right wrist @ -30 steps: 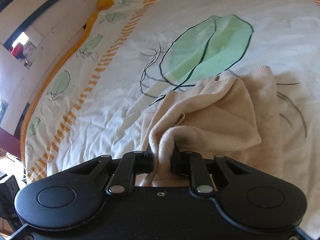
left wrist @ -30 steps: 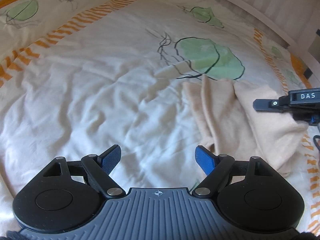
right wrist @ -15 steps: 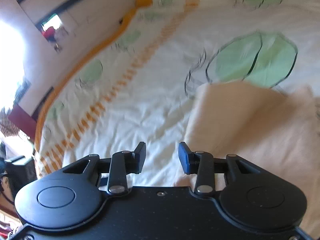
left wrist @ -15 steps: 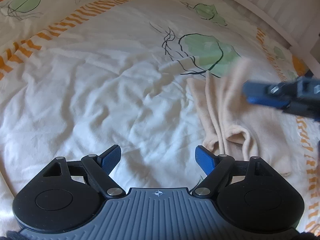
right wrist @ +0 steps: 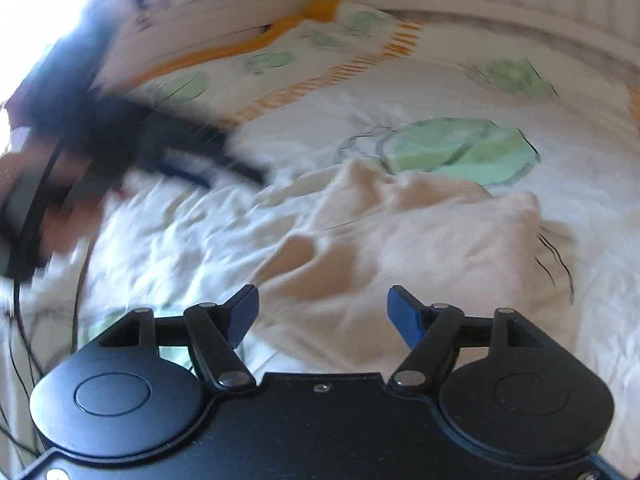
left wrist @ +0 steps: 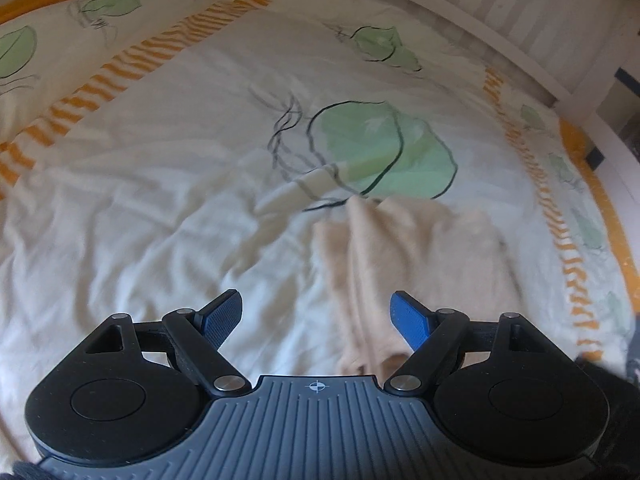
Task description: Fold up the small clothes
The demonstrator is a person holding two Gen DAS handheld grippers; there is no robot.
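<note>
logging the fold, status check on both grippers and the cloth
Left hand-held gripper open, empty. Right hand-held gripper opening, nothing between its jaws. Beige garment lies rumpled on bedspread. Nothing in the way.

Both wrist views angled down over the bedspread (left wrist: 160,200), close, sharing the beige garment (right wrist: 420,240)

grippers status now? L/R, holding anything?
Left gripper: open, holding nothing.
Right gripper: jaws opening, nothing between them; the beige garment lies loose on the bedsheet.
</note>
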